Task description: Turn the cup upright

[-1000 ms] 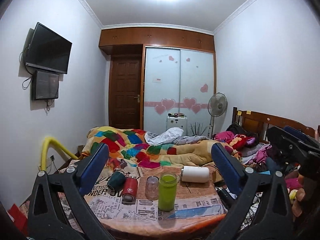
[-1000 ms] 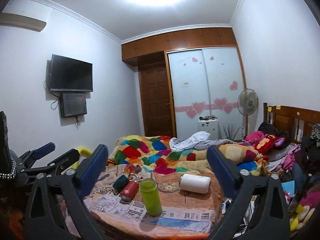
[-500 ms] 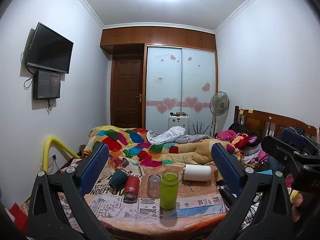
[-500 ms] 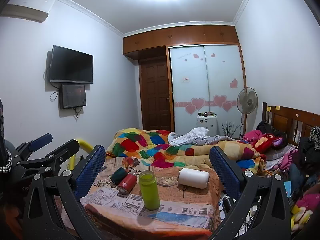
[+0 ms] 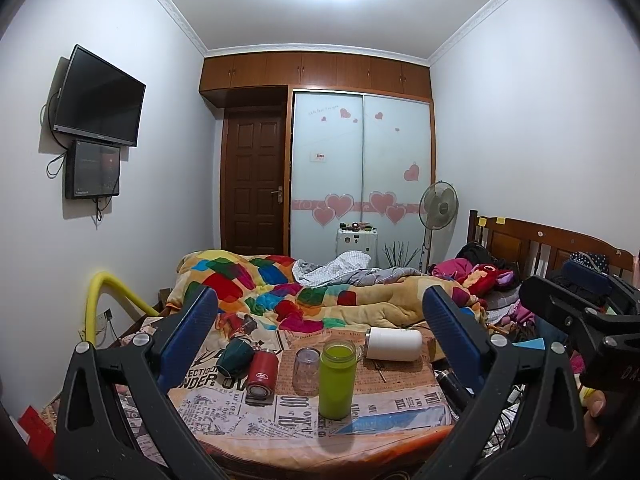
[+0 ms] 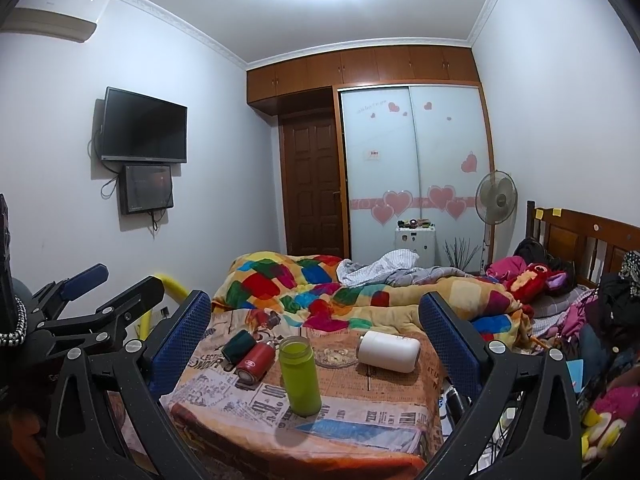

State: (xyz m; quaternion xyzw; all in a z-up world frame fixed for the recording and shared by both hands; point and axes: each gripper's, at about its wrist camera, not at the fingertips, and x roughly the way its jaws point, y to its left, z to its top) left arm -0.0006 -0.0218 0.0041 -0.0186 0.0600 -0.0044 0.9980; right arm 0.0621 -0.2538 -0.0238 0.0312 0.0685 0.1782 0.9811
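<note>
A small table (image 5: 256, 436) covered with a newspaper-print cloth holds several cups. A white cup (image 5: 394, 345) lies on its side at the back right; it also shows in the right wrist view (image 6: 389, 351). A red cup (image 5: 262, 372) and a dark green cup (image 5: 234, 357) lie on their sides at the left. A green bottle (image 5: 337, 378) stands upright in front, with a clear glass (image 5: 306, 370) upright beside it. My left gripper (image 5: 320, 334) is open and empty, well back from the table. My right gripper (image 6: 314, 330) is open and empty too.
A bed with a colourful quilt (image 5: 280, 288) lies behind the table. A glass ashtray (image 6: 336, 357) sits on the table. Clothes and toys (image 6: 560, 292) are piled at the right. A yellow pipe (image 5: 104, 292) stands at the left wall.
Both grippers have tilted down and drawn slightly nearer the table, so the cups sit higher and larger in view. Nothing on the table has moved.
</note>
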